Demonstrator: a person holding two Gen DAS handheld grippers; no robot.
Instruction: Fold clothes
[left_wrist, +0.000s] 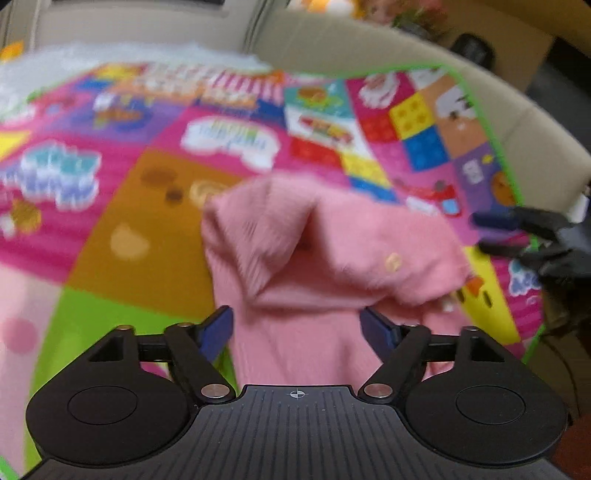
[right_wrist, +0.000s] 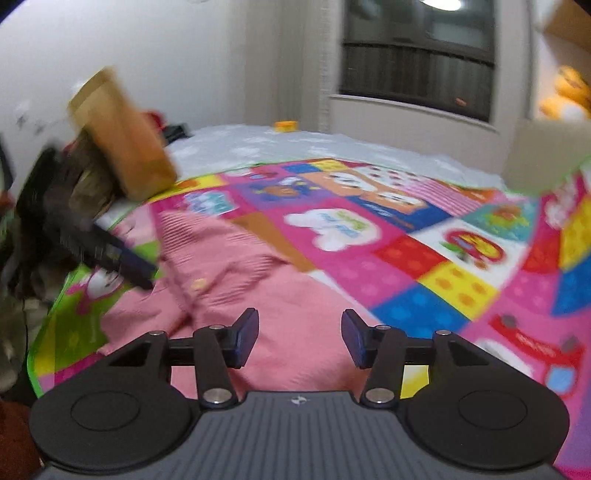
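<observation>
Patterned play mat (left_wrist: 159, 229) blurred in both views; pink garment (left_wrist: 332, 240) bunched, lower edge hidden behind grippers. Left gripper (left_wrist: 296, 326) and right gripper (right_wrist: 300, 338) both spread wide, holding nothing. Right view alone shows window (right_wrist: 417, 55) & cardboard box (right_wrist: 122, 136).

The left gripper (left_wrist: 297, 325) had its jaws spread wide; the right gripper (right_wrist: 300, 338) was likewise parted, both angled forward and down

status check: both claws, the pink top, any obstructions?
Left claw open, empty, over pink top. Right claw open, empty. Top rumpled on play mat, not yet folded flat. Nothing in the way.
</observation>
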